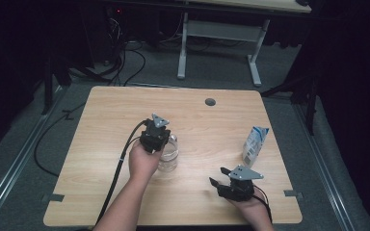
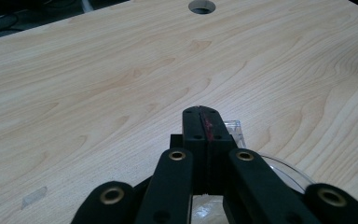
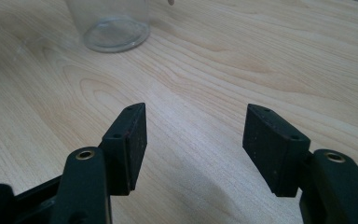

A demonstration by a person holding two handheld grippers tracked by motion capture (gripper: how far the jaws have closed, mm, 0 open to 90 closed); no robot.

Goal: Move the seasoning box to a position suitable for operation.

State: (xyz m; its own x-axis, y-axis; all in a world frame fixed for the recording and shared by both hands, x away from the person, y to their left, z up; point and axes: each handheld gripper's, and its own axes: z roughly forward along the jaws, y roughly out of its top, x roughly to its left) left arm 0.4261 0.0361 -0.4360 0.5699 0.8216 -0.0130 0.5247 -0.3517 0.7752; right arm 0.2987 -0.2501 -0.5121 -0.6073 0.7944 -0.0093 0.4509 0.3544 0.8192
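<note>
High view – bottle: a clear plastic bottle [image 1: 168, 155] stands upright near the middle of the desk [image 1: 106, 144]; your left gripper [image 1: 157, 133] sits over its top.
High view – handling: I judge the bottle light, thin-walled and slick, likely to dent or tip under a hard squeeze; take it at the neck or cap, where it is stiffest.
High view – surroundings: a small white and blue carton [image 1: 255, 144] stands well to the right of the bottle; a round grommet hole [image 1: 210, 102] lies beyond the bottle. Neither blocks a lift.
High view – right gripper: your right gripper [image 1: 218, 185] rests near the front edge, to the right of the bottle and apart from it.
Left gripper view – fingers: the fingers [image 2: 193, 128] are pressed together, with no gap visible. The clear bottle shows just behind and below them [image 2: 270, 168]; whether they pinch any part of it, you cannot tell from here.
Right gripper view – fingers: the fingers [image 3: 133, 135] are spread wide with bare desk between them.
Right gripper view – bottle: its base [image 3: 115, 33] stands ahead of the jaws, well apart.
Obstruction: none near the bottle; mind the left cable [image 1: 120, 168] trailing back from it.
</note>
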